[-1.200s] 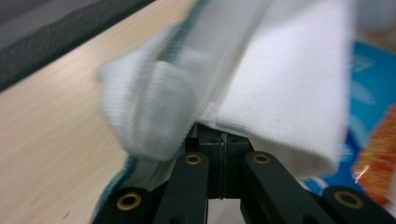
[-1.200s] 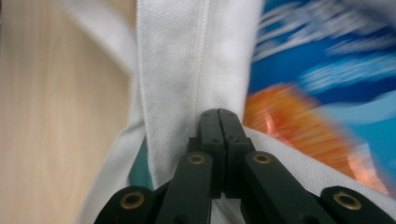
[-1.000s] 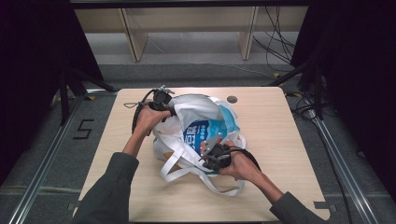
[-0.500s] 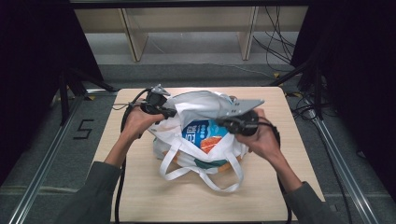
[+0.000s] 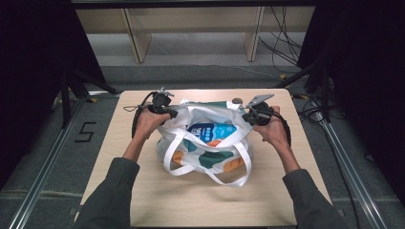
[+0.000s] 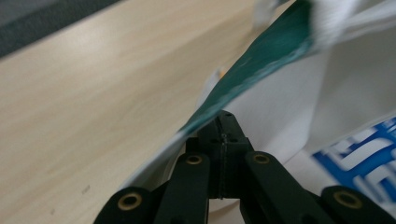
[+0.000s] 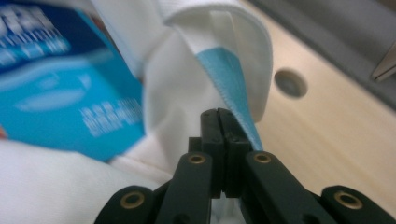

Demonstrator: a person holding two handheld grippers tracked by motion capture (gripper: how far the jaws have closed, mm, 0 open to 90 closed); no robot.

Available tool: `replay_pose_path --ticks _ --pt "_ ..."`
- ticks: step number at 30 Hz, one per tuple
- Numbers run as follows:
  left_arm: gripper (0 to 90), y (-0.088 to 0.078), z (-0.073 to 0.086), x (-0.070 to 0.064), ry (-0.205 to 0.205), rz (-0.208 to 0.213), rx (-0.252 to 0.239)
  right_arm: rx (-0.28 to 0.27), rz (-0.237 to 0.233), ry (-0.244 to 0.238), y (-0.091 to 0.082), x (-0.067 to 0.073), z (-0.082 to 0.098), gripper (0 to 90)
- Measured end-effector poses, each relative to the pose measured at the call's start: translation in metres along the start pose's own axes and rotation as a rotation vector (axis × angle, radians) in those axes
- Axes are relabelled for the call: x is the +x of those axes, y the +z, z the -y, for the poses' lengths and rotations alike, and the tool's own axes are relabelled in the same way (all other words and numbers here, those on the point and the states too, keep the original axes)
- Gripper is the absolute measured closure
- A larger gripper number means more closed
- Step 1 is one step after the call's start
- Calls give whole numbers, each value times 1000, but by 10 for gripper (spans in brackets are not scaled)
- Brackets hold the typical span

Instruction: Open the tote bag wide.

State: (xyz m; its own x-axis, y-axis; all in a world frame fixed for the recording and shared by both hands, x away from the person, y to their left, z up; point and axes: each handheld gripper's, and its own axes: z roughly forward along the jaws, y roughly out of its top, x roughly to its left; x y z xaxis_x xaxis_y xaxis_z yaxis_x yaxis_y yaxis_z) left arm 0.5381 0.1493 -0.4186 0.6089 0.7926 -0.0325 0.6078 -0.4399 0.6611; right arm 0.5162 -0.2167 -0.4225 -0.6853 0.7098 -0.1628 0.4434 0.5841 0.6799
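At the frame's centre, the tote bag is pinched by both closed grippers, left gripper and right gripper; its clamped blue hem is seen close up in the right gripper view.

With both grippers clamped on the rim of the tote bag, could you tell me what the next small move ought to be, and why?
Probably draw the two rims a little further apart. The left gripper and right gripper are each shut on opposite edges of the bag, its mouth is only partly spread, and the blue packet inside is still half covered by fabric.
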Motion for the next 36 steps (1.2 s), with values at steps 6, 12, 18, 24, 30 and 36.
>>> replay_pose_path --ticks 6,12,18,24,30,36 --pt "900 30 33 5 -22 2 32 90 -100 98 46 0 41 900" --pt "897 18 26 -1 1 -21 30 71 -65 81 33 6 41 900" --pt "894 -21 15 -6 5 24 -55 -114 -92 76 -24 4 7 900" --pt "887 -43 -7 -30 46 131 -147 -174 -196 -46 -34 38 -25 900" --pt "884 -16 -34 -63 120 201 -92 -39 -243 -159 -10 77 -39 900" --pt "885 31 -42 -71 158 103 70 32 -317 -227 -14 99 -22 900"
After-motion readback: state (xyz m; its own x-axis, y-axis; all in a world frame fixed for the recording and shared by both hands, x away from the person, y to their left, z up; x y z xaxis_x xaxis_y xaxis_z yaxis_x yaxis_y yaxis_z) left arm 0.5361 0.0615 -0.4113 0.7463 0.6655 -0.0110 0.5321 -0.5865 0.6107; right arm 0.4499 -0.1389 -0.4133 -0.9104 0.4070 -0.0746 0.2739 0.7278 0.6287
